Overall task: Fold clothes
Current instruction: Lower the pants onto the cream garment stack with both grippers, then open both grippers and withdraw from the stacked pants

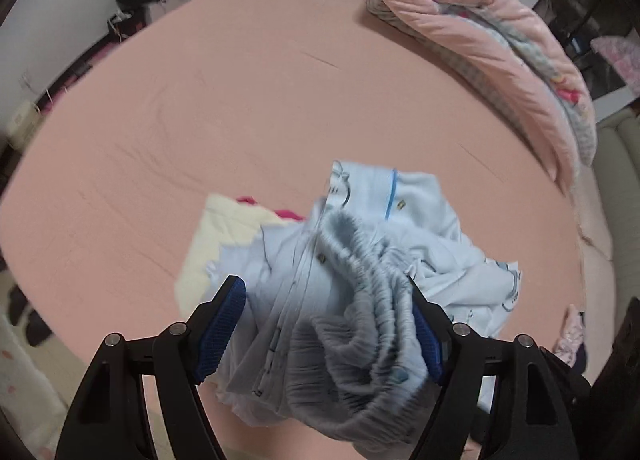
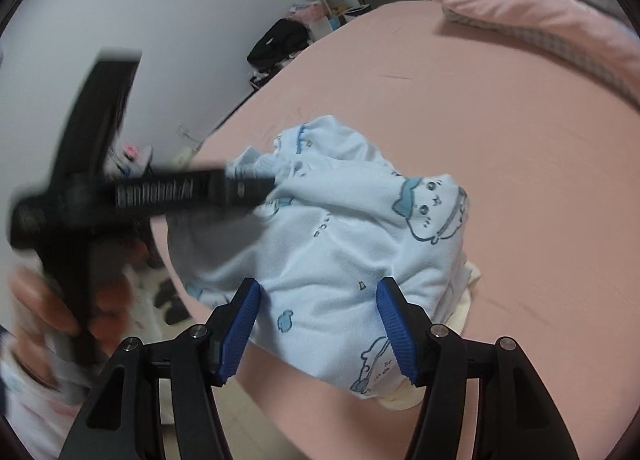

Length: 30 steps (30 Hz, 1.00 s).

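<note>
While both grippers gape, the left gripper (image 1: 326,324) straddles fleecy pale-blue cartoon-print pyjama trousers (image 2: 340,244), unclamped; the right gripper (image 2: 318,324) hovers above.

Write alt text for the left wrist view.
A crumpled light blue garment, its ribbed elastic waistband bunched up, sits between the open jaws of the left gripper above a pink bed. A cream cloth lies under the garment, and a folded pink quilt rests at the bed's far right.

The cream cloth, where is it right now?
The cream cloth lies on the pink bed, mostly under the blue pajamas, peeking out left in the left view.
</note>
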{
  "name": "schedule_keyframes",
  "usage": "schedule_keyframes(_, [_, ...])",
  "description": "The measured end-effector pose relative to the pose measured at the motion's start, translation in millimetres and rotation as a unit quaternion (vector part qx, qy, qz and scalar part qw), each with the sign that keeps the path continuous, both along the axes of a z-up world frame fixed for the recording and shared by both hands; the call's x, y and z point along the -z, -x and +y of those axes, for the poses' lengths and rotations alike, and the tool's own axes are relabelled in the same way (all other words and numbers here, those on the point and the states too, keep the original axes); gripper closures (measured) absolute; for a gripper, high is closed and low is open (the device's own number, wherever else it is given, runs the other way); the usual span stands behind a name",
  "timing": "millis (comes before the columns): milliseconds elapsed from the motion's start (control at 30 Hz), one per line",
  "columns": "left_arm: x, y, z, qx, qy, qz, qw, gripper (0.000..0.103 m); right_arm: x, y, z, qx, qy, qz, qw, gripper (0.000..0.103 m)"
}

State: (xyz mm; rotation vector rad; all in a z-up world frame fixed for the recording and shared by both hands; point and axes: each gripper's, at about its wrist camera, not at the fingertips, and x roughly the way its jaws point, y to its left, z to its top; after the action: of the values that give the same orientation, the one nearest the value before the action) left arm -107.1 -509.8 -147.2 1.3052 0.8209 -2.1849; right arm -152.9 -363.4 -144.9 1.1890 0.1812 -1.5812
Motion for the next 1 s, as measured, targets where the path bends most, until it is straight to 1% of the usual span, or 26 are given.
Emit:
schedule_keyframes(33, [2,-4,-1,-0.005,-0.005,0.005,1.0,0.027,0,3,2,0.005,0.004,-0.015,1.0,0.042])
schedule_keyframes(133, [8,-15,-4,-0.022,-0.019,0.021,0.9994,0.026,-1,17,11,0.025,0.028,-0.085,0.996,0.042])
schedule_keyframes(267, [17,-29,-8,-0.043,-0.038,0.043,0.9974,0.021,-5,27,16,0.052,0.037,-0.095,0.993,0.042])
schedule_keyframes(333, [25,-34,-7,-0.051,-0.047,0.058,0.9959,0.017,0,21,10,0.044,0.009,-0.064,0.997,0.042])
schedule_keyframes(367, [29,-36,-6,-0.054,-0.052,0.065,0.995,0.013,4,18,5,0.039,-0.008,-0.047,0.998,0.042])
schedule_keyframes(433, [42,-44,-5,-0.064,-0.079,0.076,0.9919,0.009,12,11,-4,0.028,-0.041,-0.012,0.999,0.042])
schedule_keyframes(500, [50,-51,-4,-0.076,-0.09,0.093,0.9887,0.006,20,8,-7,0.026,-0.052,0.01,0.998,0.04])
schedule_keyframes(533, [53,-55,-3,-0.081,-0.094,0.101,0.9872,0.005,23,8,-6,0.029,-0.046,0.009,0.998,0.039])
schedule_keyframes(600, [50,-59,1,-0.075,-0.082,0.104,0.9883,0.005,27,8,-4,0.032,-0.035,-0.001,0.999,0.037])
schedule_keyframes(667, [46,-59,6,-0.065,-0.055,0.096,0.9918,0.004,30,5,-2,0.026,-0.039,-0.001,0.999,0.035])
schedule_keyframes(733, [43,-53,9,-0.052,-0.02,0.087,0.9947,0.003,33,5,-9,0.017,-0.043,0.015,0.999,0.03])
schedule_keyframes(767, [41,-53,8,-0.055,-0.017,0.091,0.9942,0.004,34,4,-13,0.012,-0.046,0.022,0.999,0.029])
schedule_keyframes(833, [37,-53,7,-0.061,-0.009,0.101,0.993,0.004,32,5,-12,0.02,-0.031,0.021,0.999,0.028])
schedule_keyframes(867, [35,-53,7,-0.064,-0.006,0.105,0.9923,0.004,29,6,-10,0.025,-0.025,0.016,0.999,0.028])
schedule_keyframes(900, [32,-54,6,-0.072,-0.012,0.111,0.9912,0.005,26,8,-7,0.03,-0.019,0.011,0.999,0.028])
schedule_keyframes(1000, [22,-63,4,-0.088,-0.043,0.146,0.9845,0.005,15,12,1,0.043,0.0,-0.004,0.999,0.028])
